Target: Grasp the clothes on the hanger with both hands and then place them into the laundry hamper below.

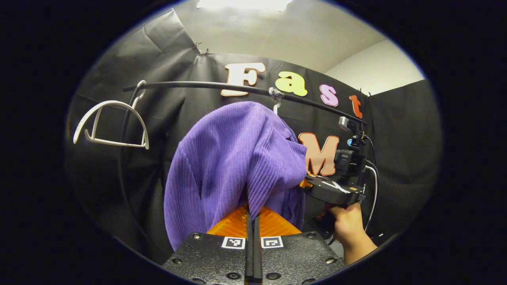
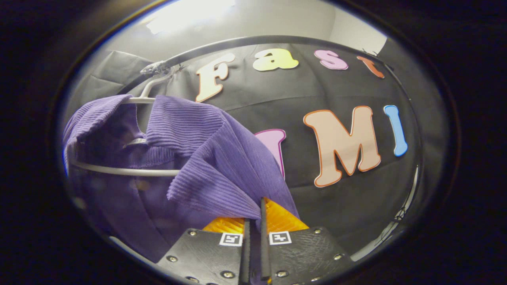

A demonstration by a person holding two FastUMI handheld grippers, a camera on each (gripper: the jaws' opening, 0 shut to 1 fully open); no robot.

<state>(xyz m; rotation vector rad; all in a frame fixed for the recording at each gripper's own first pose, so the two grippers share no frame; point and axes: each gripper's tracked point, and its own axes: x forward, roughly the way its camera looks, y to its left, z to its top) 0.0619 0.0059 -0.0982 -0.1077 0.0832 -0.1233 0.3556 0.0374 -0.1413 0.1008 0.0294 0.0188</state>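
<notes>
In the left gripper view, the left gripper [image 1: 252, 215] sits at the bottom centre with its two fingers drawn together on a fold of the purple ribbed garment [image 1: 237, 158]. The cloth rises straight ahead of and above the fingertips, draped in a tall hump and falling to both sides of them. The garment hangs from a white hanger whose hook [image 1: 276, 107] peeks out above it, caught on the dark rail [image 1: 222, 85] that arches overhead. Up and to the left of the gripper, an empty white hanger [image 1: 113, 124] dangles from the same rail, well apart from the garment. To the right of the garment and touching its edge is the right gripper [image 1: 305, 183], carried by a hand [image 1: 350, 229] at the lower right; from here I cannot tell how its fingers stand.

In the right gripper view, the right gripper [image 2: 253, 215] is at the bottom centre, its fingers closed onto the garment's [image 2: 198, 158] lower edge, which is pinched between them. The rest of the cloth spreads up and to the left of the fingertips. The white hanger [image 2: 126, 171] shows there: its lower bar crosses the open neck of the garment, and its hook reaches up to the rail [image 2: 245, 39] above.
</notes>
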